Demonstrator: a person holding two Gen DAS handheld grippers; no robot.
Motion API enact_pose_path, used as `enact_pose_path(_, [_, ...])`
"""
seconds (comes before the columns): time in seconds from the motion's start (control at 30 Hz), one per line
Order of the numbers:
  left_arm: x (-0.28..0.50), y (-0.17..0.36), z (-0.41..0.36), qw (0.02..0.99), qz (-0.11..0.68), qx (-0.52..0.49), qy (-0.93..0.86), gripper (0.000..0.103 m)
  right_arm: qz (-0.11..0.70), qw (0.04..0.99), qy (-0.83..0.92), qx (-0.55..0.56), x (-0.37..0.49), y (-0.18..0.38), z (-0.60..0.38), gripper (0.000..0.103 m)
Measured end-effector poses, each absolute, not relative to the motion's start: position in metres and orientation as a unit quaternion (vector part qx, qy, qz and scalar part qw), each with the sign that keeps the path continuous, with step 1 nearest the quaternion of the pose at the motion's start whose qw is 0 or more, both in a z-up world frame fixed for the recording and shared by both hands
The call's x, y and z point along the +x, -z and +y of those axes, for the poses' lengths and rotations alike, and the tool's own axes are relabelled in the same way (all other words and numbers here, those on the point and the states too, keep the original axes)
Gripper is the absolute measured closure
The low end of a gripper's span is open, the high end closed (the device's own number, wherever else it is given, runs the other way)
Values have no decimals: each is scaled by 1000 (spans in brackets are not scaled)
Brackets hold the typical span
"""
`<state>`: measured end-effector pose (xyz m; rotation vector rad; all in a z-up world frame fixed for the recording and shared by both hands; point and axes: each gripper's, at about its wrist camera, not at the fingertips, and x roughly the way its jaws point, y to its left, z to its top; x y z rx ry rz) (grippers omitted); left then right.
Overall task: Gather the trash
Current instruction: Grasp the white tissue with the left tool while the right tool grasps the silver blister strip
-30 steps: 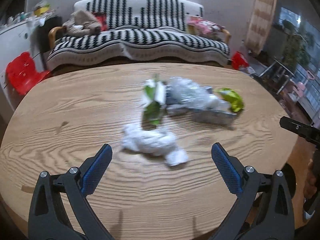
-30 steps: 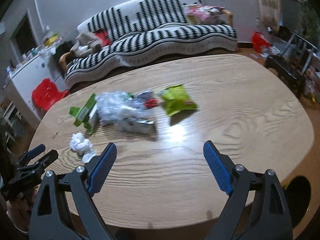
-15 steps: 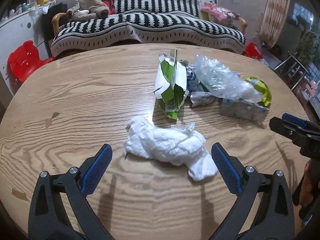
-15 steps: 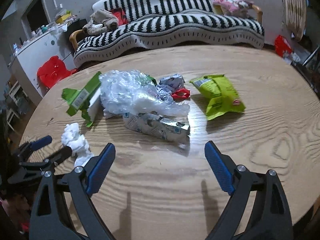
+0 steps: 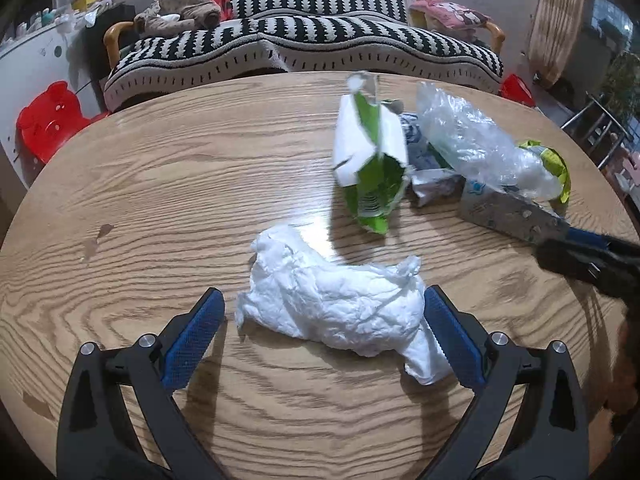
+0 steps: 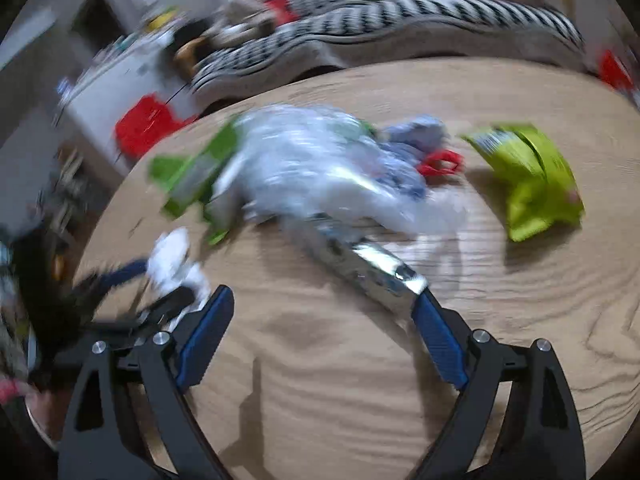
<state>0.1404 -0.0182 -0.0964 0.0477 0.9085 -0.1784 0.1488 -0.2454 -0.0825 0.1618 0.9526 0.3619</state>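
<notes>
On the worktop (image 5: 160, 184), the left tool (image 5: 322, 322) stood wide open with nothing yet gripped, its blue pads flanking a crumpled white tissue (image 5: 336, 296) that lay at the near middle. That wad looked feather-light and soft, so it should crush easily; closing across its thick middle seemed the safest hold, since the loose tail at its right could tear or slip. Farther off stood a torn green carton (image 5: 372, 168), stiff but flimsy, then a clear bag (image 5: 476, 144), probably slippery. The right tool (image 6: 320, 312), blurred, was also wide open and empty, one pad close to the end of a foil wrapper (image 6: 368, 268); a lime packet (image 6: 532, 184) lay far right.
</notes>
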Motion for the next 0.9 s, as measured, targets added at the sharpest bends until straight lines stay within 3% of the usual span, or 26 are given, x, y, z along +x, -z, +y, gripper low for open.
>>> enact_pose_path(0.07, [142, 97, -11, 893, 442, 10, 84, 7, 444, 881, -158, 32, 143, 75, -241, 17])
enact_pose_path(0.5, [145, 99, -34, 887, 450, 9, 104, 7, 446, 888, -110, -8, 167, 102, -252, 17])
enact_pose_path(0.57, [145, 98, -34, 888, 448, 7, 103, 8, 444, 888, -120, -20, 170, 104, -249, 21])
enact_pose_path(0.63, [146, 97, -34, 889, 446, 11, 102, 15, 440, 888, -136, -22, 170, 102, -246, 38])
enact_pose_path(0.67, [146, 97, -34, 890, 444, 16, 102, 26, 440, 887, -137, -30, 169, 101, -244, 45])
enact_pose_path(0.7, [145, 96, -35, 891, 443, 22, 100, 35, 441, 886, -138, -38, 167, 100, -241, 64])
enact_pose_path(0.73, [145, 95, -35, 891, 443, 29, 96, 38, 445, 883, -144, -36, 165, 99, -239, 74])
enact_pose_path(0.8, [144, 94, -33, 890, 445, 27, 97, 55, 455, 877, -157, -24, 162, 97, -235, 81])
enact_pose_path(0.9, [141, 90, -30, 884, 454, 14, 110, 68, 458, 873, -161, -41, 147, 92, -224, 84])
